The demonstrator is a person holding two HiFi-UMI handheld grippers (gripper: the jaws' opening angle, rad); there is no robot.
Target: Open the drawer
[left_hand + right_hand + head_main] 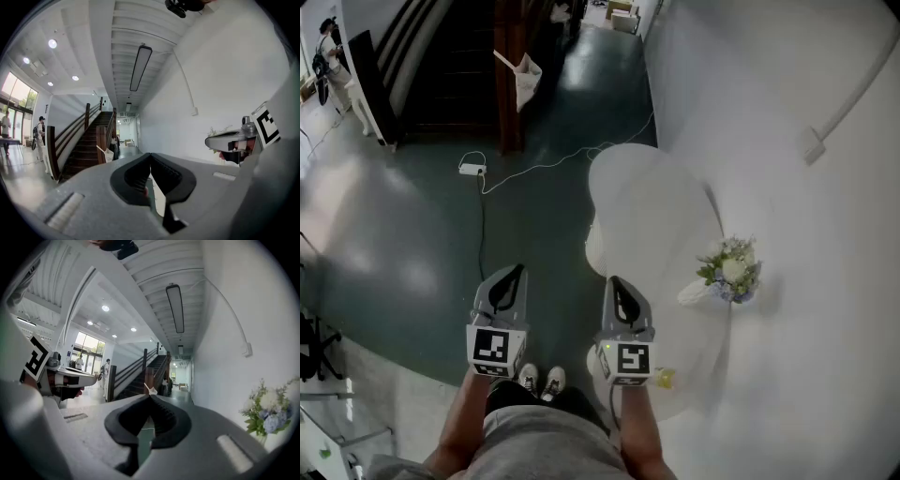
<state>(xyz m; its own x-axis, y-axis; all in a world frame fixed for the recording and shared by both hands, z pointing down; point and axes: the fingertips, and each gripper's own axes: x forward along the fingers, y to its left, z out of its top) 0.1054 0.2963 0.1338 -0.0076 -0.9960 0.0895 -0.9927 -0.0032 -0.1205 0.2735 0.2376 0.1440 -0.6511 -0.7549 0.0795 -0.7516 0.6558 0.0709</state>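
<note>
My grey left gripper (516, 275), grey right gripper (616, 284): jaws pressed together, empty. No drawer sighted; searching, I risk toppling the blue-white bouquet (731, 270).

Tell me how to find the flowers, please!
Look at the big white wall on the right of the head view. Next to it stands a rounded white table, and the flowers sit near its right edge. They are the only leafy thing there: white and pale blue blooms with green leaves.
</note>
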